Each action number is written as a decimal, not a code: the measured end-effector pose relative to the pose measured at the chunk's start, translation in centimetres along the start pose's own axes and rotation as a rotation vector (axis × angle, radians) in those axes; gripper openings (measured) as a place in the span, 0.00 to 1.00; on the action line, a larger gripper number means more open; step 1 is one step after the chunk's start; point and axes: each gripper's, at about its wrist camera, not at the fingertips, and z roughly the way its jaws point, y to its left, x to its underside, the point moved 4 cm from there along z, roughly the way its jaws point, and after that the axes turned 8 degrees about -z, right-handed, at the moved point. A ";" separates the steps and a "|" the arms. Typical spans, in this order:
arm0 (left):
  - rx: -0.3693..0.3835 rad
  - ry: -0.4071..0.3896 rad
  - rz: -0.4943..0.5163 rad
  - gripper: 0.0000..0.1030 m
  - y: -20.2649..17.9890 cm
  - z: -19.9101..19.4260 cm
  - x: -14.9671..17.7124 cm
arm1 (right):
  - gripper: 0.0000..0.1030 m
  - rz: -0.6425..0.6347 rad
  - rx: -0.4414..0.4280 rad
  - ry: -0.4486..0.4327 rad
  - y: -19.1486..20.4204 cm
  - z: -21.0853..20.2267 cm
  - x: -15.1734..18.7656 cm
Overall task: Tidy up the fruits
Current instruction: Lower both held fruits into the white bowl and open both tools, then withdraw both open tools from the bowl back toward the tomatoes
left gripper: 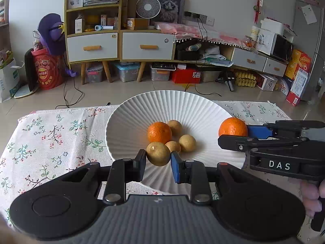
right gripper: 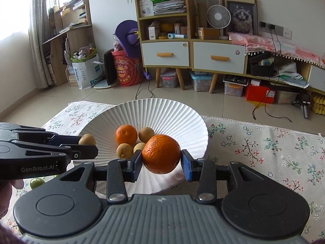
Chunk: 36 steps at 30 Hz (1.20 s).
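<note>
The left gripper clamps a longan; the right gripper clamps an orange. Both hang over the plate at its 6 o'clock rim. Early release risks fruit rolling off.

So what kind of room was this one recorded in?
Most likely a lived-in home living room: a drawer cabinet with small fans, storage boxes beneath, and a floral tablecloth under the fruit plate.

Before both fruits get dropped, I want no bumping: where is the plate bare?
The white plate is bare along its far ribbed wall and its left side. Its middle is crowded: an orange with small tan fruits around it.
</note>
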 end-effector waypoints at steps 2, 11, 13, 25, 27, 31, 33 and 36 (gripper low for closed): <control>-0.006 0.008 0.014 0.15 0.1 0.3 0.0 | 0.36 -0.002 -0.003 0.006 -0.1 0.5 -0.1; -0.019 0.032 0.067 0.15 0.0 1.7 -0.2 | 0.36 -0.036 -0.005 0.026 0.0 2.0 -0.4; -0.018 0.030 0.073 0.15 0.0 1.8 -0.3 | 0.36 -0.037 -0.014 0.030 0.1 2.2 -0.5; -0.011 0.012 0.065 0.17 -0.2 2.0 -0.6 | 0.38 -0.056 -0.020 0.013 0.1 1.7 -1.2; -0.015 0.011 0.068 0.19 -0.3 1.9 -0.7 | 0.38 -0.063 -0.020 0.010 0.2 1.5 -1.4; -0.023 0.015 0.081 0.26 -0.4 1.5 -0.6 | 0.40 -0.070 -0.012 0.010 0.1 0.9 -1.5; -0.028 0.013 0.085 0.29 -0.3 1.1 -0.6 | 0.42 -0.072 -0.008 0.010 0.1 0.5 -1.6; -0.033 0.008 0.086 0.36 -0.3 0.3 -0.6 | 0.45 -0.071 0.000 0.009 0.1 0.0 -1.6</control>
